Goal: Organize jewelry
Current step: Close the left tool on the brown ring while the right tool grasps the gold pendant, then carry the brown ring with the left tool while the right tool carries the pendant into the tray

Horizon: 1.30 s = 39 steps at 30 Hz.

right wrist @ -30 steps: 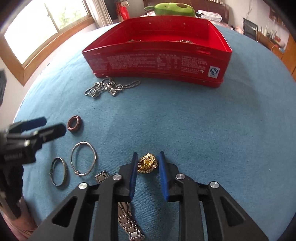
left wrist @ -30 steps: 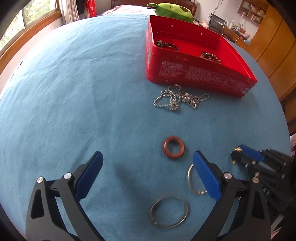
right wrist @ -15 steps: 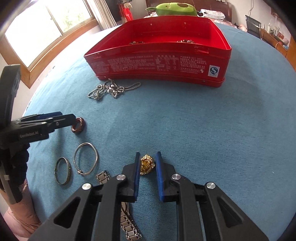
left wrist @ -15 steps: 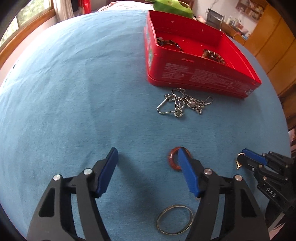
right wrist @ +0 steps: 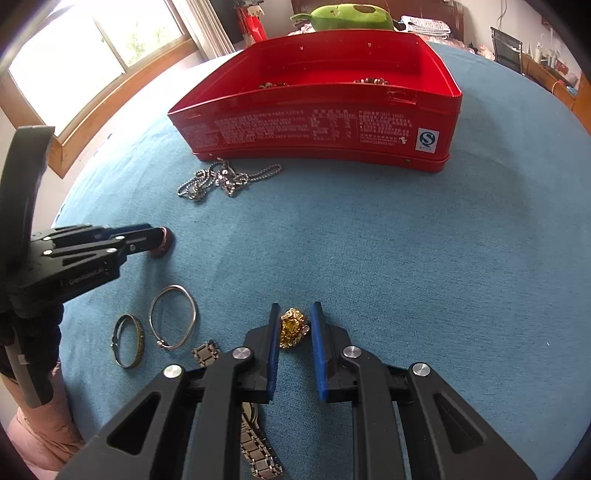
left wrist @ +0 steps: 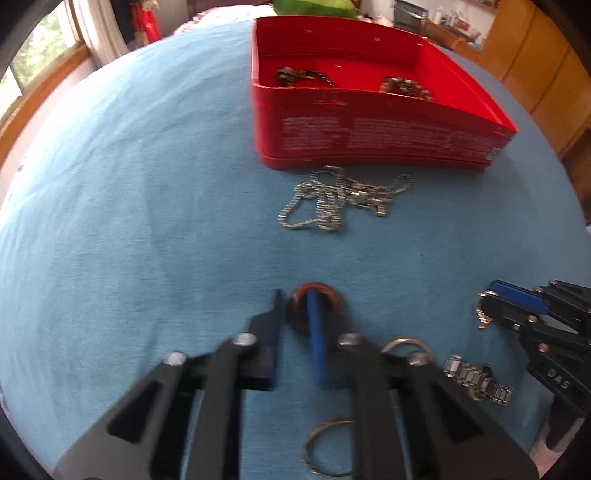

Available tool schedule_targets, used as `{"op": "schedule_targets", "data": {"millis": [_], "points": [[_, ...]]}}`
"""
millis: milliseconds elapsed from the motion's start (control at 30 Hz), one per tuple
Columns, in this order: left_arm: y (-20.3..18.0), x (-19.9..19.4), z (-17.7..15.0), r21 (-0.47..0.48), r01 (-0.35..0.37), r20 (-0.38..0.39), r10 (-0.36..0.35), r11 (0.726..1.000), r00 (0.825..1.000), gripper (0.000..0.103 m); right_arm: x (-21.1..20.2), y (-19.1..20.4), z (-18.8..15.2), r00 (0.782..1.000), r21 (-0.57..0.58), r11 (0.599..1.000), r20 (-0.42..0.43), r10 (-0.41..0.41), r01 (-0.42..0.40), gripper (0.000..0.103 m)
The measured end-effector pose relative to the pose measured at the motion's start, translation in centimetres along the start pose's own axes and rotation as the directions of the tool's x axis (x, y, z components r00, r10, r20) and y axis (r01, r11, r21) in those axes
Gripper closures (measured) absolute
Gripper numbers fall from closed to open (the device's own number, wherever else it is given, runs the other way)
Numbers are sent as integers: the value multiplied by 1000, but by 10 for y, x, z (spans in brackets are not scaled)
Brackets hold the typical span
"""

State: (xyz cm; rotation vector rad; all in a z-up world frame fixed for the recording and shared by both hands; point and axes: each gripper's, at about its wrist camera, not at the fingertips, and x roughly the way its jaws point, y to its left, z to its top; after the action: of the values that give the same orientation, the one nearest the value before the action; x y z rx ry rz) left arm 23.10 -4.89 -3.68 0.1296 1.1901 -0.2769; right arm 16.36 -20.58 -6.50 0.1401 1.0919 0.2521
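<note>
My left gripper is shut on a reddish-brown ring, one finger through its hole, low on the blue cloth; it also shows in the right wrist view. My right gripper is shut on a gold ornament, which also shows in the left wrist view. A red tin with some jewelry inside stands at the back. A silver ball chain lies in front of it.
Two metal bangles and a steel watch band lie on the cloth to the left of and under my right gripper. A green plush toy sits behind the tin. Wooden cabinets stand at the right.
My left gripper moved forward and closed on the reddish-brown ring. My right gripper stayed closed on the gold ornament and lifted slightly.
</note>
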Motion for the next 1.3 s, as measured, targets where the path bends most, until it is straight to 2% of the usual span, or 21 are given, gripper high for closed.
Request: {"op": "schedule_targets", "data": {"millis": [200,333,433,500,800,1000,1133,1300], "points": [[13,-5,-2,-40,51,30,-50,998,998,96,-5,-3,0,1000,7,1000,10,-10,10,87],[18,-10,-3,-48,57,49,-55,997,997,97,-5,-4,0,1000,10,1000,8,-26,25,87],[15,-5,-3,-42,48,40,-46,998,998,96,-4,0,-1,999,-1,999,6,-36,36,87],[15,-2,-4,-36,44,25,-43,998,999,92,-4,0,0,999,-4,999,4,-38,38,87],[3,6,0,-6,6,41,-6,1000,999,93,-1,2,1,999,0,999,1,-32,32,87],[16,-1,-1,-79,87,73,-81,993,994,97,-8,-3,-1,1000,11,1000,25,-9,9,87],[19,-15,-4,-74,93,107,-85,993,991,97,-22,-7,-2,998,14,1000,65,0,-1,87],[20,-16,-4,-76,89,102,-81,993,991,97,-30,-13,-1,996,27,1000,85,-8,6,87]]}}
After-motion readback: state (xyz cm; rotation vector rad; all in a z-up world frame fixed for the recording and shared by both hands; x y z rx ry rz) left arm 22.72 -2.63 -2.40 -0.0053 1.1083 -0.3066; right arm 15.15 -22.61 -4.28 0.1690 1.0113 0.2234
